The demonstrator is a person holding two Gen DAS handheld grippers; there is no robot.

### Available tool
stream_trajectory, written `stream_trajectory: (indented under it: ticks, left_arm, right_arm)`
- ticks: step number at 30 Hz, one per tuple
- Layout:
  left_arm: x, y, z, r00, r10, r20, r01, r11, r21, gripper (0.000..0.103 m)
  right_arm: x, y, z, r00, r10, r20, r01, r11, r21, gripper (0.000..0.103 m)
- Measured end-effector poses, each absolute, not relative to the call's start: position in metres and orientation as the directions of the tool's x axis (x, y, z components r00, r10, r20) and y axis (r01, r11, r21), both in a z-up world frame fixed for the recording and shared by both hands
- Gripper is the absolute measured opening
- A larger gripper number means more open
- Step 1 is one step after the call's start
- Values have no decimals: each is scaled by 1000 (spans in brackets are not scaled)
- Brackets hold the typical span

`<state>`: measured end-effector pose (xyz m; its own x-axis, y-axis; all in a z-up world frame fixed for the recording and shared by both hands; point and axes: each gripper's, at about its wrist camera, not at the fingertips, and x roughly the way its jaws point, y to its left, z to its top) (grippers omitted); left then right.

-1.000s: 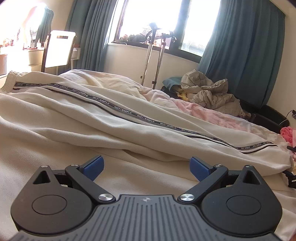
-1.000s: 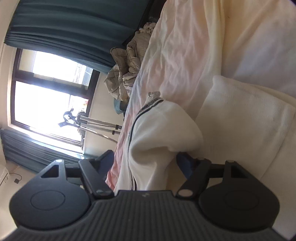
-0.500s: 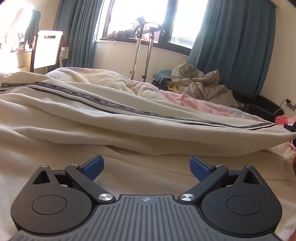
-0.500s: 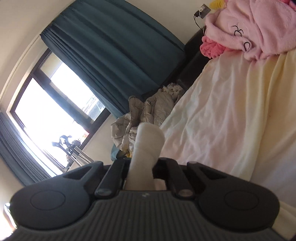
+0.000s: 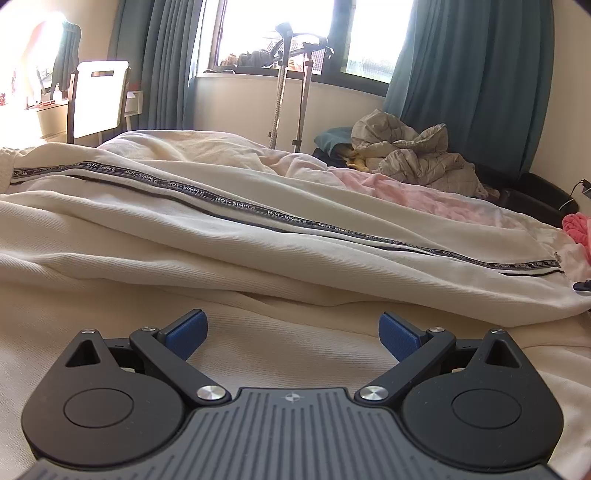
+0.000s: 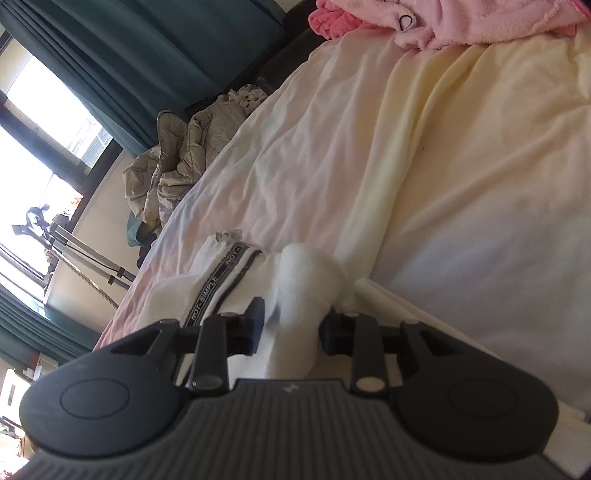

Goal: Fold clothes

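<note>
My left gripper (image 5: 293,334) hangs low over the cream trousers (image 5: 258,251), jaws wide apart with nothing between them. The trousers lie stretched across the bed (image 5: 424,192), their lettered stripe (image 5: 280,216) running left to right. On my right gripper (image 6: 291,328) the jaws are opening; a bunched fold of the trousers (image 6: 303,288) sits between the pads, and whether they still touch it I cannot tell. A pink garment (image 6: 443,22) lies well beyond.
</note>
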<state>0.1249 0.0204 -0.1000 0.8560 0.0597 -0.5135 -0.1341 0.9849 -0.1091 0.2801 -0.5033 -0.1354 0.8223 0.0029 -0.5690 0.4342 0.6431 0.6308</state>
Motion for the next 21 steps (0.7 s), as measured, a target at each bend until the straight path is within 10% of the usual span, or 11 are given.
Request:
stream_trajectory:
  ticks: [21]
  left_arm:
    - [90,46,-61,868,110,-485,-183,978,-105,100]
  right_arm:
    - [87,-342,-24,852,112,-511,87,933,349,43]
